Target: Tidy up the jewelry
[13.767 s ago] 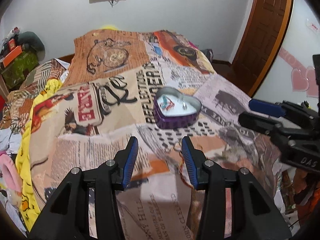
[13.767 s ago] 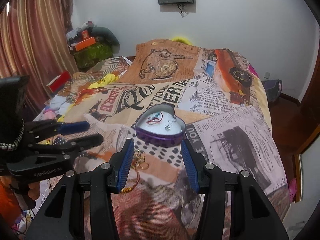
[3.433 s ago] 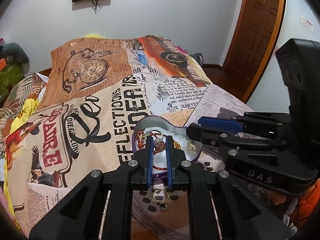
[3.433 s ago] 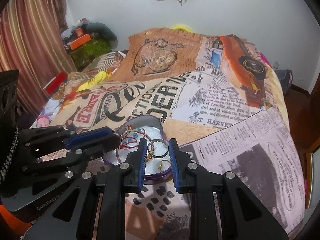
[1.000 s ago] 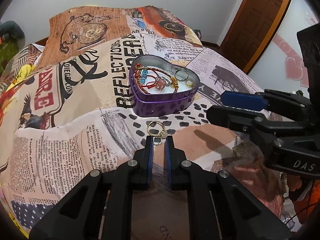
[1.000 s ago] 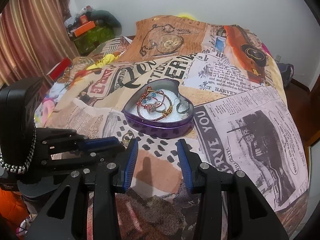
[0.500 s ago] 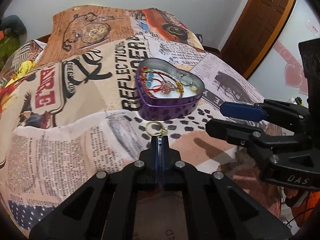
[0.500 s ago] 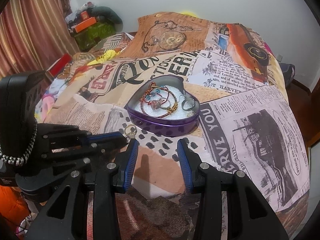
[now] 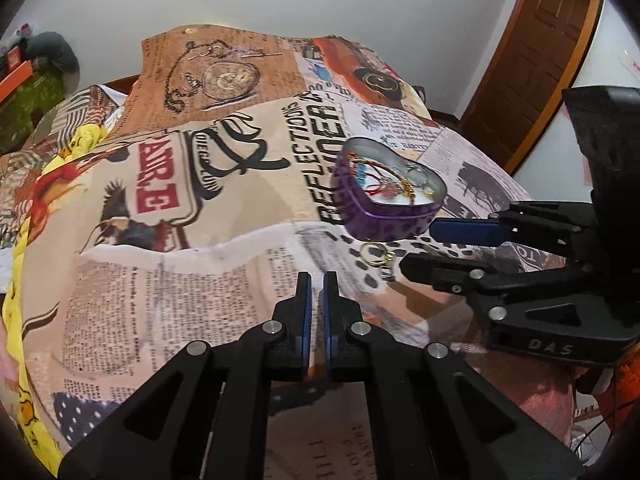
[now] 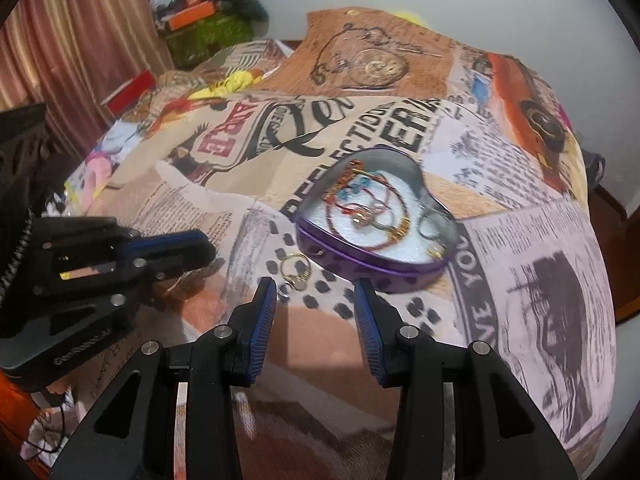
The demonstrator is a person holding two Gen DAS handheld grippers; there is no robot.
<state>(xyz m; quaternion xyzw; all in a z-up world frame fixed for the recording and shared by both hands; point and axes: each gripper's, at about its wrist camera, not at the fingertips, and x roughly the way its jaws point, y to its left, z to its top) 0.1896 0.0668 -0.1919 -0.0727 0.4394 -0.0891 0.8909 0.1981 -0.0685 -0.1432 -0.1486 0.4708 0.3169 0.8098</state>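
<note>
Left claw (image 9: 317,280) pinched, empty; 1 gold ring (image 10: 295,269) beside 1 heart tin (image 10: 320,246).

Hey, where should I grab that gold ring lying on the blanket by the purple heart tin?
Pinch the gold ring across its thin band, coming from above with the right tongs, which are open just short of it. It lies flat on the blanket, apart from the heart tin.

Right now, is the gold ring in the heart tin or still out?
Out. The gold ring lies on the bedspread just outside the purple wall of the heart tin, near the open right gripper.
</note>
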